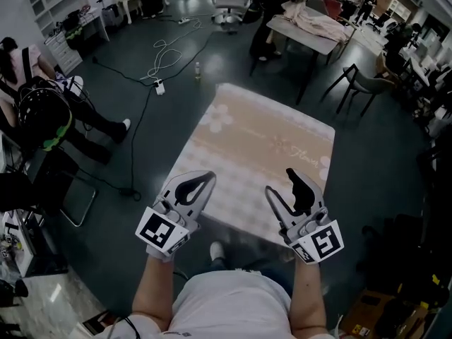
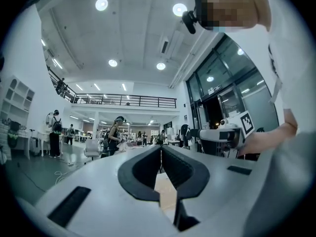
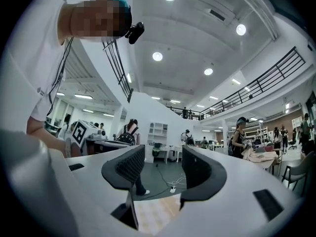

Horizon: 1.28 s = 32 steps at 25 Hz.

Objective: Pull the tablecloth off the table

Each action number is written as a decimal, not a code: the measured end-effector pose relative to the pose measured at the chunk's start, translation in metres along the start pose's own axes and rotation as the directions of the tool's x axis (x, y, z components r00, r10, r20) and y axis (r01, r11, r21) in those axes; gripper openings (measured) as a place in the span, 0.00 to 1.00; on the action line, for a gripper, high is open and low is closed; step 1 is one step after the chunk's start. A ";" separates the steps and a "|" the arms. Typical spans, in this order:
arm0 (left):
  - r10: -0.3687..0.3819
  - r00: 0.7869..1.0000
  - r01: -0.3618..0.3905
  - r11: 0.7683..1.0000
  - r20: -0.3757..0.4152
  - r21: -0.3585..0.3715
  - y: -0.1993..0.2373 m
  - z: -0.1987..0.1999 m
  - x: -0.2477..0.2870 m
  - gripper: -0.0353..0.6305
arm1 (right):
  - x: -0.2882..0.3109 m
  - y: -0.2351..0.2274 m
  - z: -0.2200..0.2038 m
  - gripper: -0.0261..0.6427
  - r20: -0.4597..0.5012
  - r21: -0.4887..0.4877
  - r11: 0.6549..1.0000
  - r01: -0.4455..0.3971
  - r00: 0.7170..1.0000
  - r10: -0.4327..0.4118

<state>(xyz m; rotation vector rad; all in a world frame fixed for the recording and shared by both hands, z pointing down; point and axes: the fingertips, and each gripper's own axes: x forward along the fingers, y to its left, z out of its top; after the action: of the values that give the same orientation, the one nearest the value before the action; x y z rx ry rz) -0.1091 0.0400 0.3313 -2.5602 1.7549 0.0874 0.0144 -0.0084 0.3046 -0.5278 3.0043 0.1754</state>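
Note:
A pale beige checked tablecloth with flower prints covers the table in front of me in the head view. Both grippers hover over its near edge, tilted up and away from it. My left gripper is shut, its dark fingers meeting at the tips with nothing between them. My right gripper is open and empty, with a wide gap between its ribbed fingers. Under each gripper a strip of the tablecloth shows. Neither gripper touches the cloth.
A dark chair stands off the table's far right corner. Behind it is a second table with a crumpled cloth. Cables and a bottle lie on the floor at the far left. A seated person is at the left.

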 end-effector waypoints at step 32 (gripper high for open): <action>0.050 0.967 -0.081 0.990 -0.250 -0.115 0.120 -0.139 0.159 0.10 | -0.010 -0.129 -0.072 0.37 -0.177 0.044 0.991 0.123 0.978 -0.114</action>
<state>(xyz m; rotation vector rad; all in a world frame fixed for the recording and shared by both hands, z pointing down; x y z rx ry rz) -0.1598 -0.1601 0.4598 -2.7018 1.9788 -0.1307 0.0634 -0.1347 0.3644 -0.7517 3.1215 0.0393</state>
